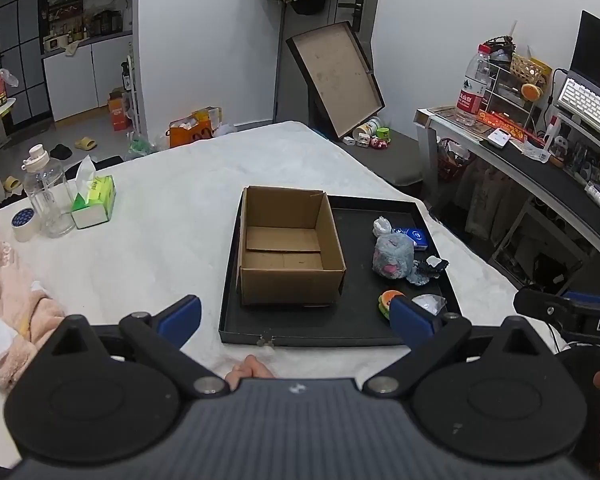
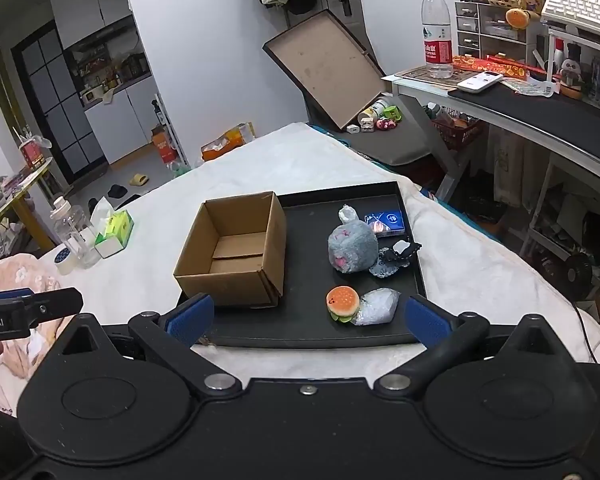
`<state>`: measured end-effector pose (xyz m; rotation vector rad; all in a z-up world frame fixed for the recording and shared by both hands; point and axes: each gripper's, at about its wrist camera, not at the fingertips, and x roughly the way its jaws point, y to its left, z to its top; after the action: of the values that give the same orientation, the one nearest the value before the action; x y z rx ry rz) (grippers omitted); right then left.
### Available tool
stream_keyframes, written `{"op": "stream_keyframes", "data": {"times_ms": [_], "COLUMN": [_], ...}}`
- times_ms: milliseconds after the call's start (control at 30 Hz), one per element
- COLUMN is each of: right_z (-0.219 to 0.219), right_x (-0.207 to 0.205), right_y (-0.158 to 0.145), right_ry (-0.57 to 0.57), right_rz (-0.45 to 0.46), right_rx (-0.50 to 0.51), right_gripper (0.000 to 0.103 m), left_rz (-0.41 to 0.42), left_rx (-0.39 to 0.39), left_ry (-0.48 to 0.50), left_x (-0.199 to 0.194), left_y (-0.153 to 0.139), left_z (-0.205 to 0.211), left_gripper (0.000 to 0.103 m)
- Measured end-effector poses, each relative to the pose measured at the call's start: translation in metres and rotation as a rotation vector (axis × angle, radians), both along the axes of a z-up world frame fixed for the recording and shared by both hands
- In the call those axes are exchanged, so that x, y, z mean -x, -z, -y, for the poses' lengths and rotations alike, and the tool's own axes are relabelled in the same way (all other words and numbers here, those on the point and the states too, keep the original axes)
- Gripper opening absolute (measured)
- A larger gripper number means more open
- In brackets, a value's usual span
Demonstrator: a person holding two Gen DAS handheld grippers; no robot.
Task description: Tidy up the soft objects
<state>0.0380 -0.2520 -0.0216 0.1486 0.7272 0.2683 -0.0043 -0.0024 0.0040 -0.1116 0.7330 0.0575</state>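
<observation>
A black tray (image 1: 300,336) (image 2: 300,336) lies on the white-covered bed. On its left half stands an open, empty cardboard box (image 1: 288,248) (image 2: 236,252). To the right lie a grey plush toy (image 1: 394,256) (image 2: 352,252), a small burger toy (image 1: 388,300) (image 2: 342,304), a crumpled clear bag (image 2: 378,306) (image 1: 430,304), a blue packet (image 1: 414,237) (image 2: 384,220) and a dark soft item (image 1: 430,269) (image 2: 396,258). My left gripper (image 1: 296,318) hangs open near the tray's front edge. My right gripper (image 2: 308,314) is open too, with nothing between its fingers.
At the bed's left stand a clear bottle (image 1: 48,196) (image 2: 74,232), a green tissue pack (image 1: 94,200) (image 2: 114,234) and a tape roll (image 1: 23,224) (image 2: 65,260). A pink blanket (image 1: 8,300) lies at the near left. A cluttered desk (image 1: 540,160) (image 2: 540,108) stands to the right.
</observation>
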Motion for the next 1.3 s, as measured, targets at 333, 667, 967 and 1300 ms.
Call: {"op": "stream_keyframes", "data": {"times_ms": [333,667,967,1300], "right_z": [-0.001,-0.004,-0.006,-0.006], "right_x": [0.000,0.002,0.002,0.001], "right_y": [-0.003,-0.004,-0.007,-0.008], "right_ry": [-0.010,-0.016,-0.024,-0.028], "right_rz": [0.001,0.005,0.006,0.007], "right_rx": [0.003,0.007,0.009,0.010], "right_gripper": [0.103,0.103,0.103,0.103], "left_rz": [0.002,0.009,0.012,0.014], "left_rx": [0.003,0.017,0.019,0.019], "left_ry": [-0.003,-0.011,-0.016,-0.017], "left_x": [0.001,0.002,0.004,0.004], "left_y": [-0.003,-0.006,-0.006,-0.008], "left_z": [0.001,-0.004,-0.008,-0.010], "left_gripper": [0.100,0.100,0.100,0.100]}}
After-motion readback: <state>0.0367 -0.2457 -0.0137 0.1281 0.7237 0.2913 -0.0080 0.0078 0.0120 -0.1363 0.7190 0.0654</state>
